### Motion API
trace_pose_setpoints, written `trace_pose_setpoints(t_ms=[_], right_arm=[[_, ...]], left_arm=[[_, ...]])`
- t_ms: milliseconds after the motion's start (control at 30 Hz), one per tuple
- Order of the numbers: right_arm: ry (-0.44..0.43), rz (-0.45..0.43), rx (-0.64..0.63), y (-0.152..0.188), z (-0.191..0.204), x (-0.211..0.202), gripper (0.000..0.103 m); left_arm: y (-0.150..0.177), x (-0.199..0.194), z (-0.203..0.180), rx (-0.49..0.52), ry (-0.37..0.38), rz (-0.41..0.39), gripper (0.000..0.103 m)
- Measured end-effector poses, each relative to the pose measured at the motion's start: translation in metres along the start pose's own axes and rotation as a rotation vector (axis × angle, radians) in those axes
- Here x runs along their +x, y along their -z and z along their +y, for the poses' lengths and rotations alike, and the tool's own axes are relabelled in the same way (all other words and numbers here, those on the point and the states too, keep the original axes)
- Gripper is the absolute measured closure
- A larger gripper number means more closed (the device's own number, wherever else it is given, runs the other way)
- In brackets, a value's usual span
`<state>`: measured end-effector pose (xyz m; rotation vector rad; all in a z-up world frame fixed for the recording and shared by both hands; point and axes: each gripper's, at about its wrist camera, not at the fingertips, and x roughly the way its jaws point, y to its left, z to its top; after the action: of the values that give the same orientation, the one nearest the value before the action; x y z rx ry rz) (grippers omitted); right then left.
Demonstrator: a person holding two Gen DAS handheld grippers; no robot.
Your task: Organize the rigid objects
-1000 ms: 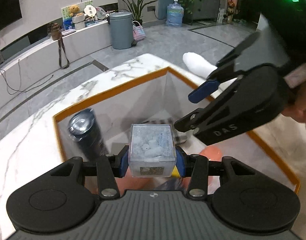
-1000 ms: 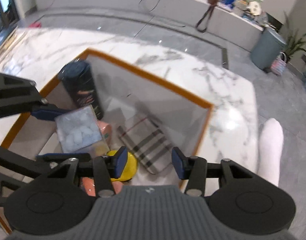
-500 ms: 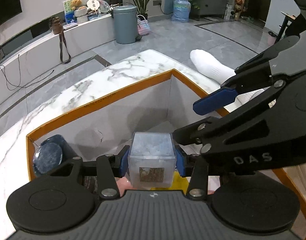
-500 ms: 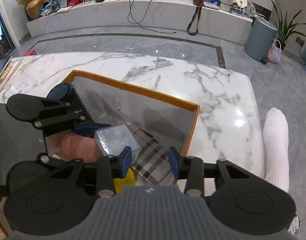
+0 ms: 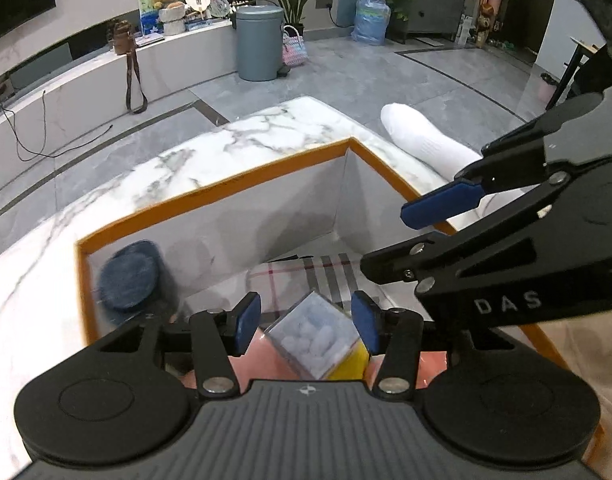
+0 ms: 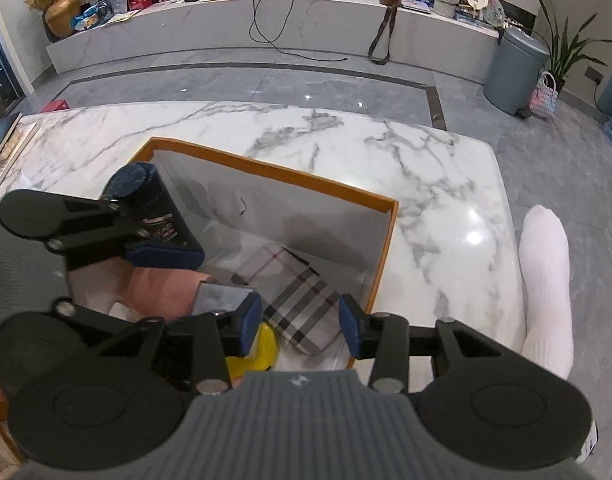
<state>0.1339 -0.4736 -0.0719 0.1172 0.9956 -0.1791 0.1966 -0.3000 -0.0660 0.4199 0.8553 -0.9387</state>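
An orange-rimmed box (image 5: 209, 196) (image 6: 273, 170) sits on the marble table. My left gripper (image 5: 306, 326) is open above it. The clear cube box of white pieces (image 5: 316, 338) lies tilted between its pads, free of them, on a pink item (image 5: 257, 356) and a yellow object (image 5: 352, 362). It also shows in the right wrist view (image 6: 219, 298). My right gripper (image 6: 299, 324) is open and empty over the box's right side, above a plaid case (image 6: 301, 304).
A dark blue canister (image 5: 129, 276) (image 6: 153, 204) stands in the box's left corner. The marble table (image 6: 426, 184) spreads around the box. A white-socked foot (image 6: 546, 280) is beyond the table's right edge.
My left gripper has opened and let go of the clear cube box, which dropped tilted into the orange box. Both grippers have lifted slightly.
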Motion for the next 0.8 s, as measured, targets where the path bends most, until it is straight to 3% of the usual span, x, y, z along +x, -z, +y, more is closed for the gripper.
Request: trace_pose_setpoints(t_ms=[333, 567, 800], right_arm=[[0.02, -0.045, -0.038, 0.013, 0.034, -0.066, 0.049], [0.002, -0.122, -0.025, 0.051, 0.06, -0.118, 0.046], [-0.016, -0.198, -0.017, 0.105, 0.086, -0.143, 0.042]], left_arm=[[0.017, -0.103, -0.005, -0.034, -0.095, -0.116, 0.04], [0.051, -0.181, -0.021, -0.088, -0.18, -0.24, 0.04], [0.089, -0.214, -0.036, -0.148, -0.275, -0.32, 0.04]])
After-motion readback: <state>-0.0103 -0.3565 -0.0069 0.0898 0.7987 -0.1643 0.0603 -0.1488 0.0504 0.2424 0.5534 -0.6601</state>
